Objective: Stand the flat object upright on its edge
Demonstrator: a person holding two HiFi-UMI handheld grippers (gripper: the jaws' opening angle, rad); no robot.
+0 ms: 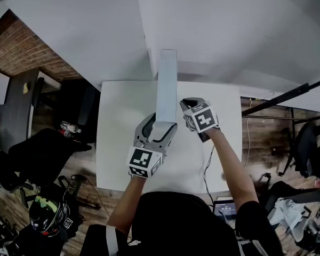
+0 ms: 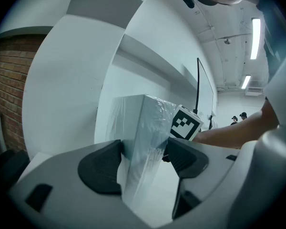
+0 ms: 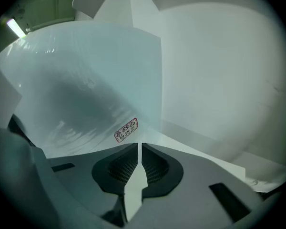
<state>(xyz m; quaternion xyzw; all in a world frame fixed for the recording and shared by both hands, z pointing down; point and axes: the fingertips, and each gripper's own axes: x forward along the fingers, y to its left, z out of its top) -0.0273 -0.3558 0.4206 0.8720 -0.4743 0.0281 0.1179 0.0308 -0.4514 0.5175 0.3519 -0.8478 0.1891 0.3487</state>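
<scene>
Brick wall (image 1: 21,52) and plain white walls surround the white rectangular table (image 1: 117,143) we stand at. Over its middle, the flat, pale blue-white box wrapped in clear plastic film (image 1: 166,84) rises tall on a narrow edge. We cannot see whether its bottom edge meets the table. Our left gripper (image 2: 144,156) has its dark pads clamped on the box's two broad faces at the near end. Our right gripper (image 3: 139,161) sits just beside the box, jaws together on nothing. To finish well, we judge we should settle the bottom edge flat, loosen the left jaws gently, and draw straight back without nudging a face. The right gripper can guard against a tip. Film wrinkles glint along the box, and a small red-bordered sticker (image 3: 126,130) marks one broad face.
</scene>
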